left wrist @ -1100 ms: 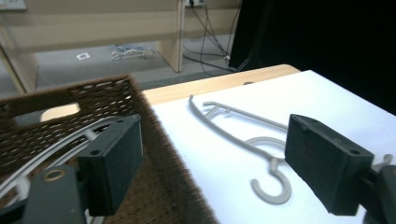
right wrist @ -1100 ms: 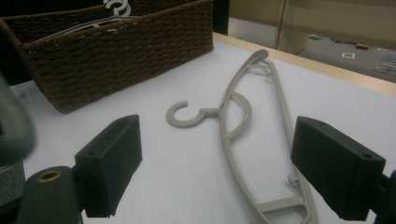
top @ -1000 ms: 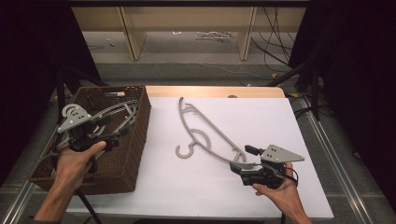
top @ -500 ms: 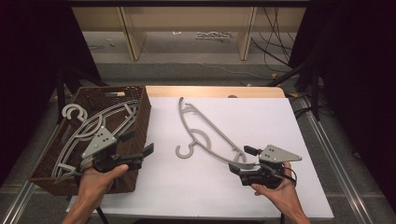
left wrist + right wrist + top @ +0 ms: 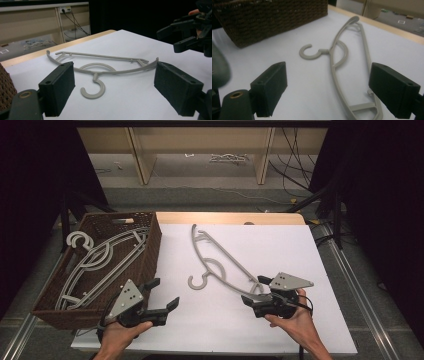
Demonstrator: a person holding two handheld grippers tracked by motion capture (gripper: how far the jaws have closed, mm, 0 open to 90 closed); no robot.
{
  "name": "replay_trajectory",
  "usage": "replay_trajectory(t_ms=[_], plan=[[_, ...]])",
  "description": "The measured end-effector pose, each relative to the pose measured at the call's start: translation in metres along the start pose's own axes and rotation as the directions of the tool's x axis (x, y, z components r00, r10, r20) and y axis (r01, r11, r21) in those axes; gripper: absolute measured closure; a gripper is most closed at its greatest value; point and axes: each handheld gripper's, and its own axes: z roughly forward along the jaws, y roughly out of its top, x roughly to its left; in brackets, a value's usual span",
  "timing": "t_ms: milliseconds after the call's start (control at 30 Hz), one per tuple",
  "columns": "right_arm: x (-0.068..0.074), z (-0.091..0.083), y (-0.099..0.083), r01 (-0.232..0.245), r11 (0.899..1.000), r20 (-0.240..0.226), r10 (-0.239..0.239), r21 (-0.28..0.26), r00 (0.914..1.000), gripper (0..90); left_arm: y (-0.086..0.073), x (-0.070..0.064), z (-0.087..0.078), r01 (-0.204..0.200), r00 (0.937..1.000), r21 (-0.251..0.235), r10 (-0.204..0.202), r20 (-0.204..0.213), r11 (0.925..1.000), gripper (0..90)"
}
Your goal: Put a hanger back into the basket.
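Note:
A grey plastic hanger (image 5: 220, 262) lies flat on the white table top (image 5: 280, 245), hook toward the near left. The same hanger (image 5: 100, 70) lies ahead of the left gripper's jaws, and the hanger (image 5: 342, 57) lies ahead of the right gripper's jaws. My left gripper (image 5: 162, 295) is open at the near left, beside the basket, with nothing between its jaws. My right gripper (image 5: 256, 291) is open at the hanger's near end, its jaws astride that end without closing. Two more grey hangers (image 5: 95, 262) lie in the brown wicker basket (image 5: 150, 255).
The basket stands along the table's left edge. A wooden strip (image 5: 230, 218) borders the far edge. Metal rails (image 5: 360, 285) run along the right side. Shelving and cables (image 5: 227, 157) sit on the floor beyond. The right gripper (image 5: 190, 37) shows far off in the left gripper view.
My left gripper has left the basket, where the hangers now lie, and moved toward the near right onto the white surface, open. The right gripper has stayed put.

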Motion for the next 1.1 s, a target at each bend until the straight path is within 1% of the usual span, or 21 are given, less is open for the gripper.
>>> replay_trajectory(t_ms=[33,67,100,200,233,267,333,433,467,500,533,567,600,667,733,800,833,900,967,1033,1100], plan=[[0.0,0.002,0.001,0.015,1.0,0.003,-0.015,0.013,0.9999,18.1,-0.004,0.0,0.0,-0.035,0.9993,0.012,0.035,-0.012,0.9993,16.8],[-0.001,0.007,0.003,0.032,0.999,0.007,-0.033,0.036,0.9994,18.1,-0.007,-0.001,0.001,-0.018,0.9998,0.012,0.018,-0.001,0.9998,16.8],[-0.001,0.009,0.004,0.038,0.997,-0.002,-0.038,0.063,0.9993,17.6,-0.011,-0.003,0.001,0.013,0.9999,0.025,-0.013,0.009,0.9996,16.7],[-0.004,0.021,0.007,0.065,0.989,-0.011,-0.064,0.13,0.9979,16.7,-0.018,-0.007,-0.001,-0.001,0.9999,0.05,0.001,0.013,0.9988,16.7],[-0.006,0.026,0.008,0.073,0.984,-0.017,-0.071,0.162,0.9973,16.9,-0.019,-0.007,0.0,0.01,0.9997,0.042,-0.011,0.021,0.9991,16.7],[-0.006,0.029,0.009,0.074,0.979,-0.02,-0.071,0.188,0.9972,17.5,-0.019,-0.006,-0.002,0.0,0.9999,0.052,-0.001,0.014,0.9986,16.7],[-0.008,0.041,0.012,0.102,0.97,-0.025,-0.099,0.219,0.9948,19.3,-0.019,-0.003,-0.003,0.002,1.0,0.044,-0.002,0.004,0.9991,16.7],[-0.011,0.058,0.016,0.135,0.948,-0.041,-0.129,0.289,0.9909,21.0,-0.021,0.001,-0.004,-0.006,1.0,0.051,0.006,-0.006,0.9987,16.7],[-0.011,0.067,0.017,0.15,0.938,-0.048,-0.142,0.313,0.9887,21.7,-0.021,0.001,-0.004,0.005,1.0,0.051,-0.004,-0.009,0.9987,16.7],[-0.011,0.071,0.018,0.156,0.933,-0.054,-0.146,0.324,0.9878,22.4,-0.022,0.001,-0.005,-0.001,1.0,0.051,0.001,-0.008,0.9987,16.7],[-0.012,0.079,0.019,0.151,0.921,-0.061,-0.139,0.359,0.9884,22.8,-0.022,0.001,-0.005,0.002,1.0,0.048,-0.002,-0.007,0.9988,16.7],[-0.013,0.085,0.02,0.164,0.912,-0.066,-0.15,0.375,0.9865,24.1,-0.022,0.001,-0.005,0.006,1.0,0.038,-0.006,0.003,0.9993,16.7],[-0.014,0.091,0.021,0.176,0.906,-0.07,-0.161,0.386,0.9845,26.0,-0.022,0.001,-0.006,0.006,1.0,0.047,-0.006,-0.005,0.9989,16.7],[-0.016,0.1,0.023,0.186,0.884,-0.079,-0.168,0.429,0.9825,28.3,-0.022,0.001,-0.007,0.006,1.0,0.046,-0.006,-0.004,0.9989,16.7],[-0.019,0.108,0.024,0.188,0.88,-0.087,-0.166,0.437,0.9822,32.2,-0.022,0.001,-0.007,0.005,1.0,0.047,-0.005,-0.001,0.9989,16.7],[-0.022,0.114,0.025,0.191,0.869,-0.097,-0.164,0.457,0.9816,33.7,-0.022,0.001,-0.008,-0.007,1.0,0.047,0.007,0.003,0.9989,16.7],[-0.024,0.117,0.026,0.189,0.864,-0.103,-0.159,0.466,0.9819,34.4,-0.022,0.001,-0.007,0.005,0.9999,0.034,-0.006,0.013,0.9994,16.7],[-0.026,0.121,0.026,0.189,0.861,-0.107,-0.156,0.472,0.9819,37.3,-0.021,0.0,-0.008,0.009,0.9999,0.04,-0.009,0.008,0.9992,16.7],[-0.027,0.125,0.025,0.178,0.85,-0.107,-0.144,0.495,0.9839,38.8,-0.021,-0.001,-0.008,0.012,0.9999,0.039,-0.013,0.01,0.9992,16.7],[-0.029,0.13,0.024,0.175,0.845,-0.111,-0.138,0.505,0.9842,40.8,-0.021,-0.001,-0.008,0.01,0.9999,0.038,-0.01,0.01,0.9992,16.7],[-0.029,0.133,0.023,0.167,0.835,-0.117,-0.124,0.524,0.9854,42.7,-0.02,0.0,-0.009,0.005,0.9999,0.036,-0.005,0.009,0.9993,16.7]])
